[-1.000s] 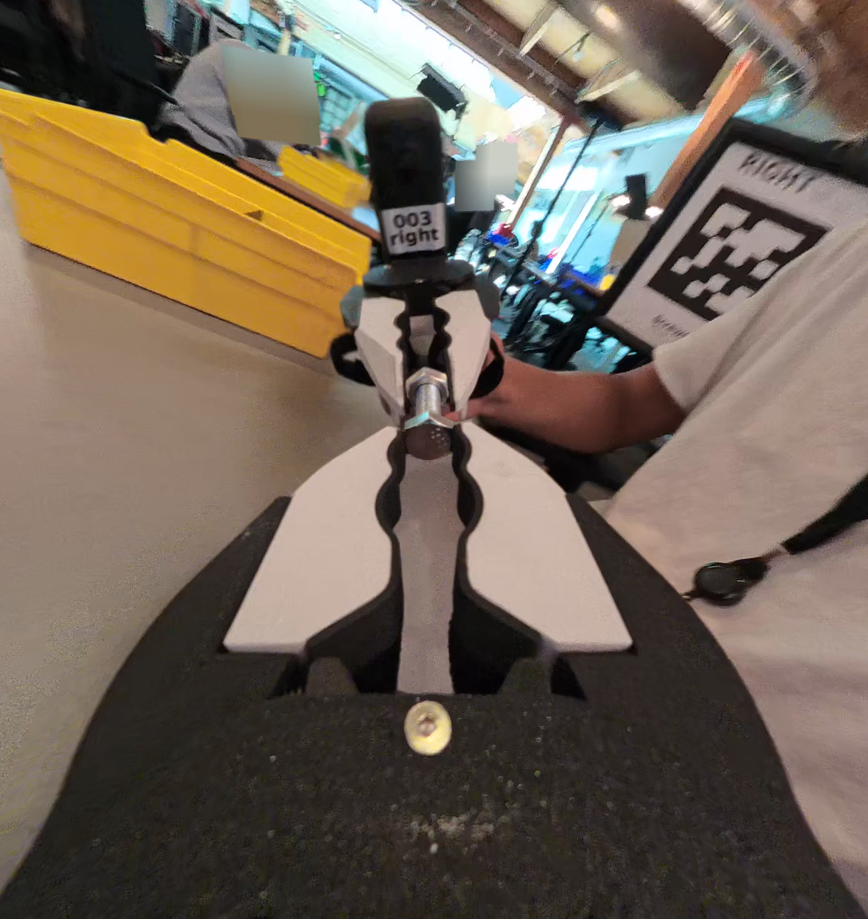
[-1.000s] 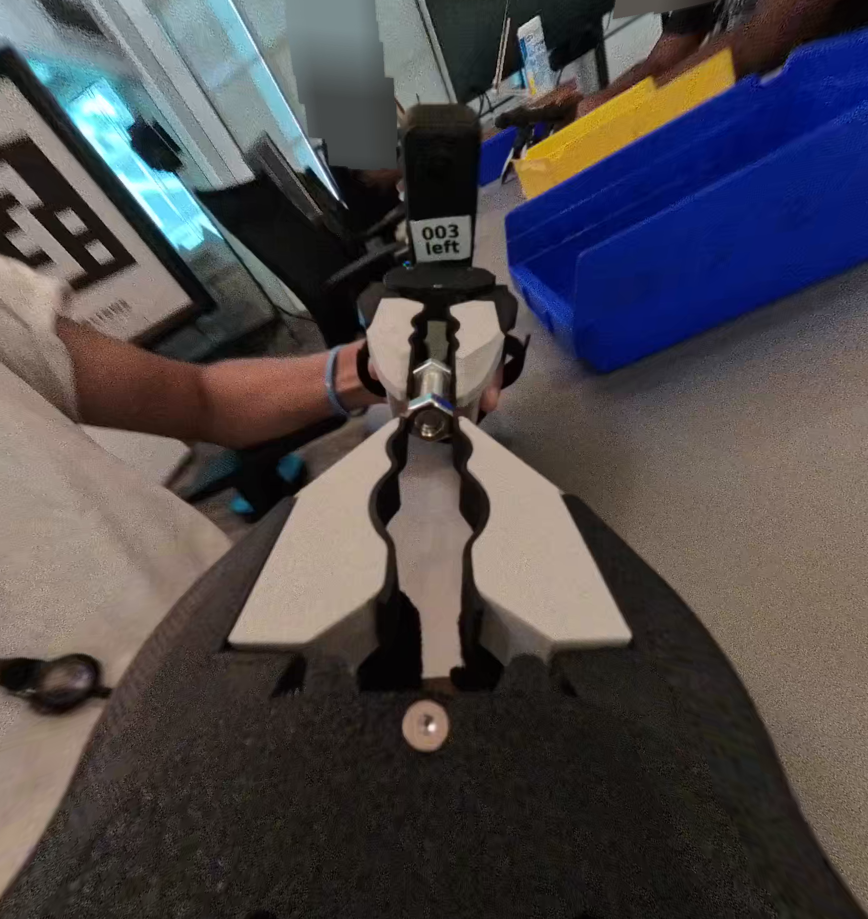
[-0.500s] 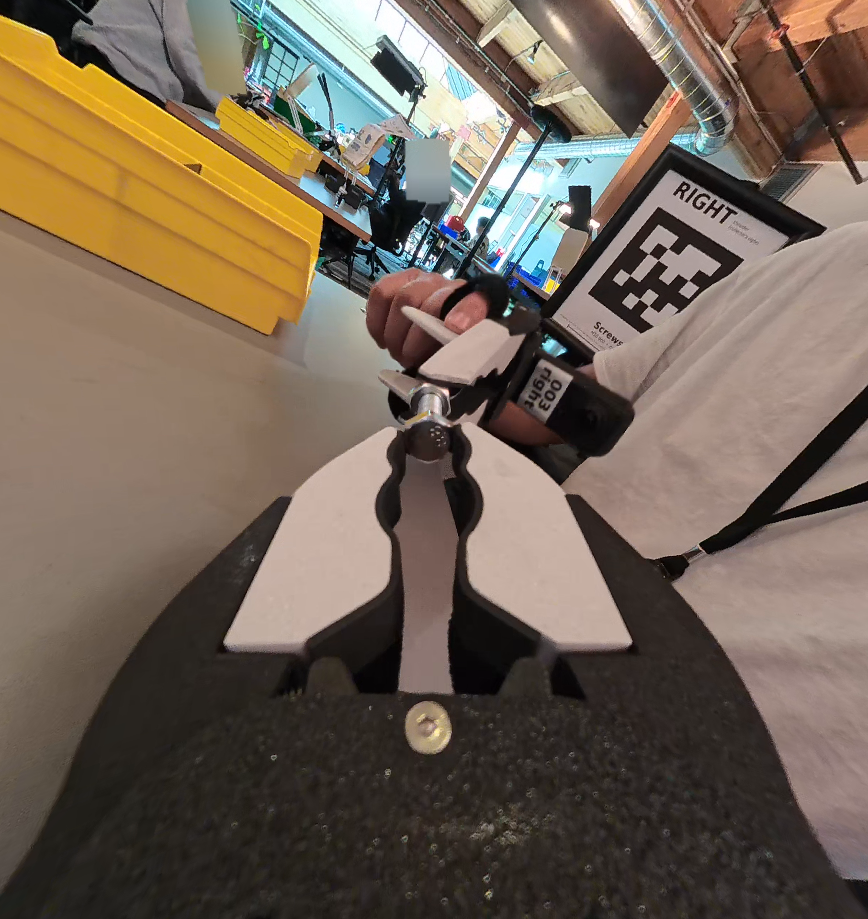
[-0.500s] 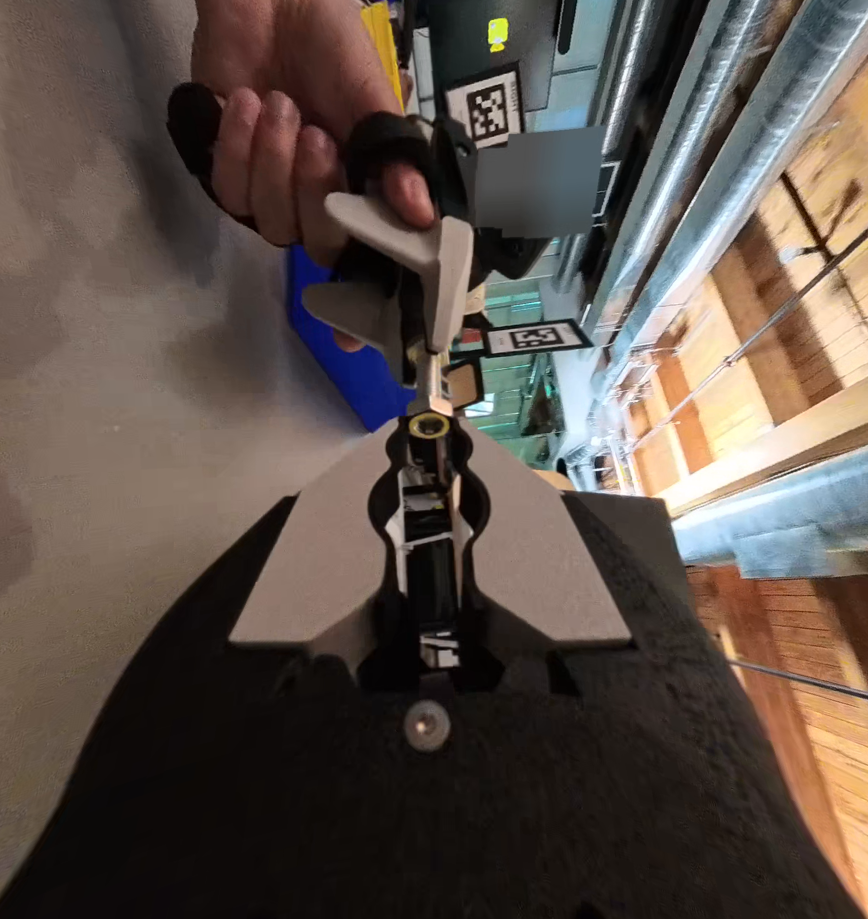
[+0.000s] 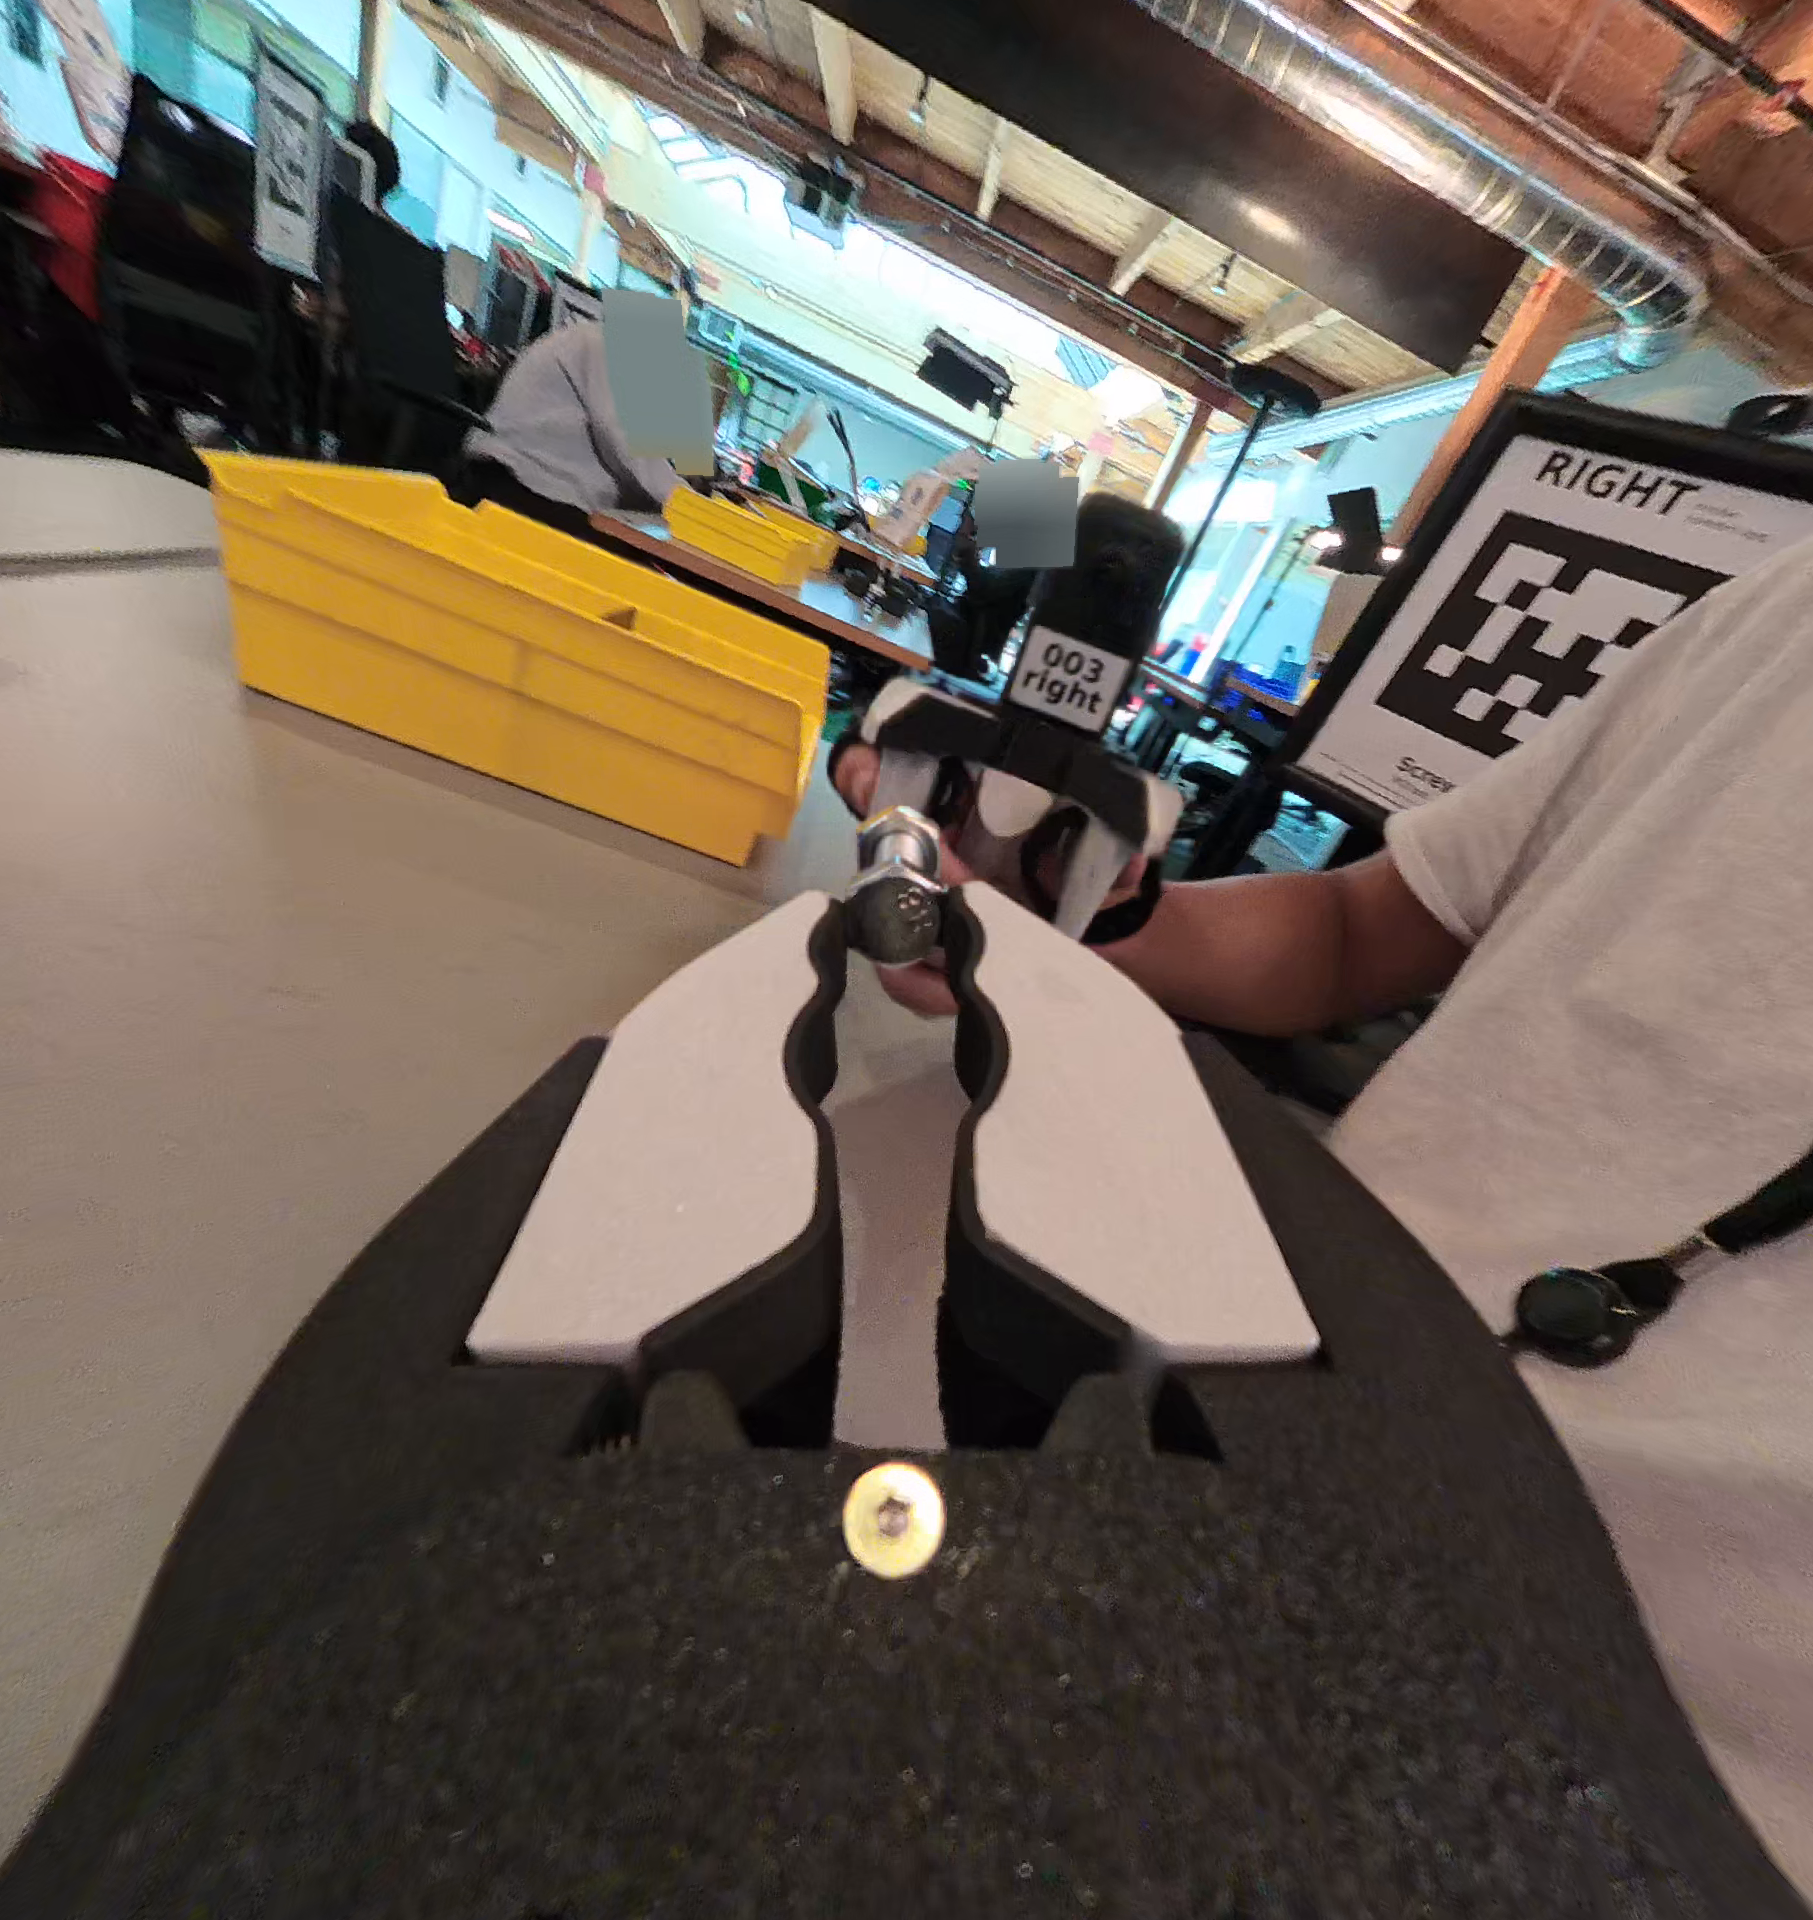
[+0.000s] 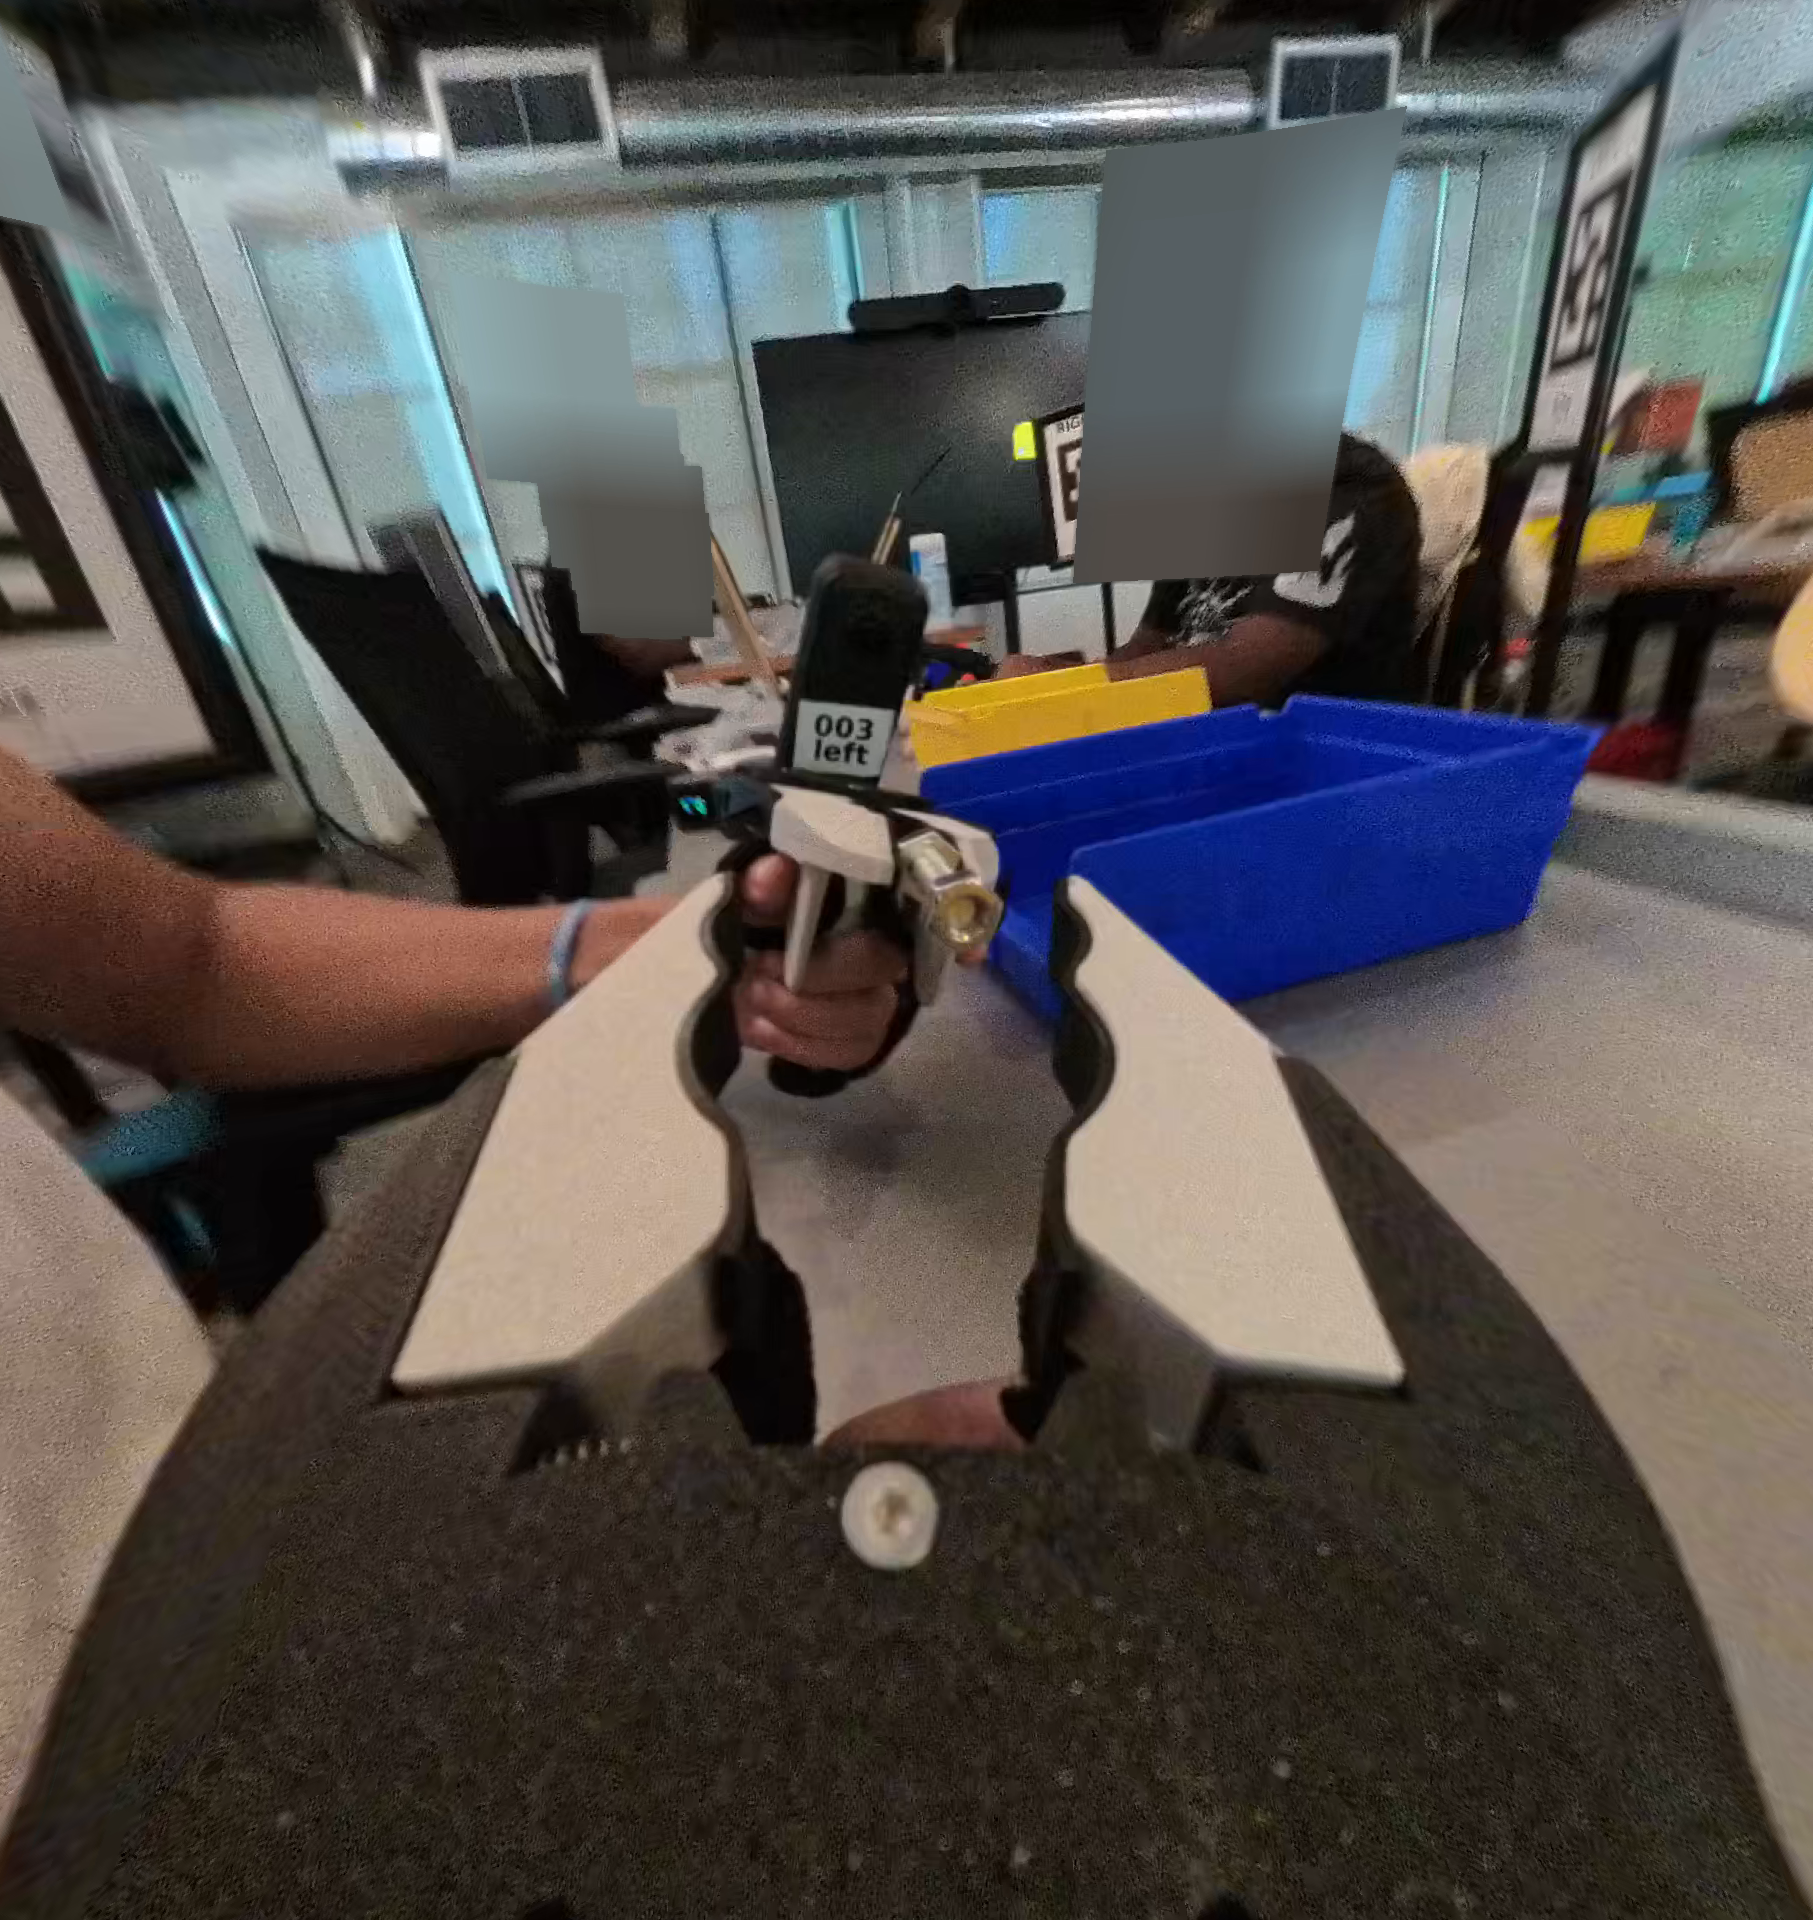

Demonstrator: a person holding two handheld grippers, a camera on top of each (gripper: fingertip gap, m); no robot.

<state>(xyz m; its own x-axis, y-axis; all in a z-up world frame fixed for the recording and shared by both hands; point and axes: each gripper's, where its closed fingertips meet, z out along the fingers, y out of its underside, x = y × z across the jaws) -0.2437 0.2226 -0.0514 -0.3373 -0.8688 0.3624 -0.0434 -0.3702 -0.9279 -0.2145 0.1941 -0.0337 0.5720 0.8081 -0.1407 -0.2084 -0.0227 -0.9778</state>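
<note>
My left gripper (image 5: pixel 891 925) is shut on the head of a silver bolt (image 5: pixel 894 912) and holds it above the table. The shank points away from it and carries a nut (image 5: pixel 904 837). My right gripper (image 6: pixel 894 906) is open and empty, a short way in front of the bolt's free end (image 6: pixel 959 914). In the left wrist view the right gripper (image 5: pixel 990 844) faces me with its fingers spread, just right of the shank. In the right wrist view the left gripper (image 6: pixel 886 852) holds the bolt tilted to the right.
A yellow bin (image 5: pixel 507 665) stands on the grey table (image 5: pixel 206 987) at the left. A blue bin (image 6: pixel 1297 842) stands on the far side, with another yellow bin (image 6: pixel 1058 707) behind it. A framed marker board (image 5: pixel 1567 634) stands behind the person's white shirt (image 5: pixel 1660 935).
My right gripper was shut on the bolt's nut end and twisted over. It has let go, opened, turned back upright and drawn away. My left gripper keeps the bolt.
</note>
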